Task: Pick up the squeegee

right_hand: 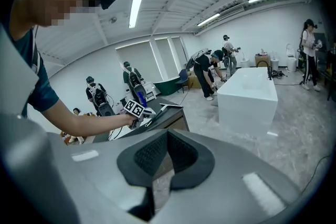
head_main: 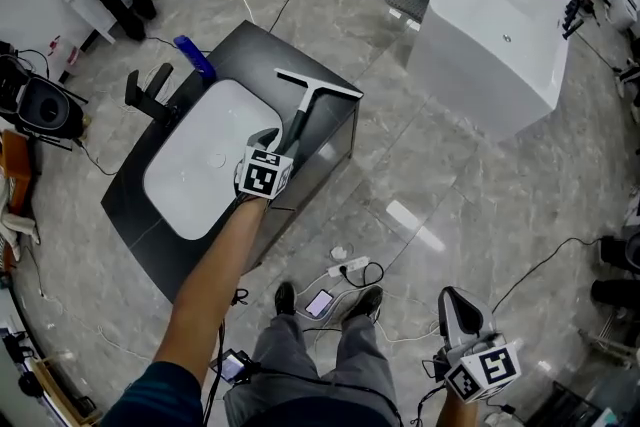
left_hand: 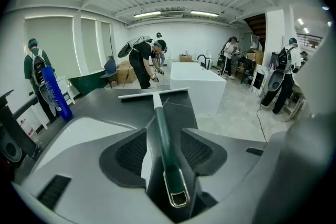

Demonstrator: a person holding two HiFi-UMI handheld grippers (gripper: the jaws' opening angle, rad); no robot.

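Observation:
The squeegee (head_main: 300,115) lies on the dark counter (head_main: 245,45) beside the white basin (head_main: 190,170), white blade at the far end, dark green handle toward me. My left gripper (head_main: 270,139) is at the handle's near end. In the left gripper view the squeegee (left_hand: 159,128) runs between the open jaws of the left gripper (left_hand: 164,135), with a gap on each side and its metal hanging loop (left_hand: 177,194) deep inside. My right gripper (head_main: 453,301) hangs low at the bottom right over the floor, far from the counter; the right gripper (right_hand: 164,164) is shut on nothing.
A black faucet (head_main: 150,95) and a blue bottle (head_main: 195,57) stand at the counter's far left. A white bathtub (head_main: 500,25) sits to the right. A power strip and cables (head_main: 348,267) lie on the floor by my feet. Other people stand in the background.

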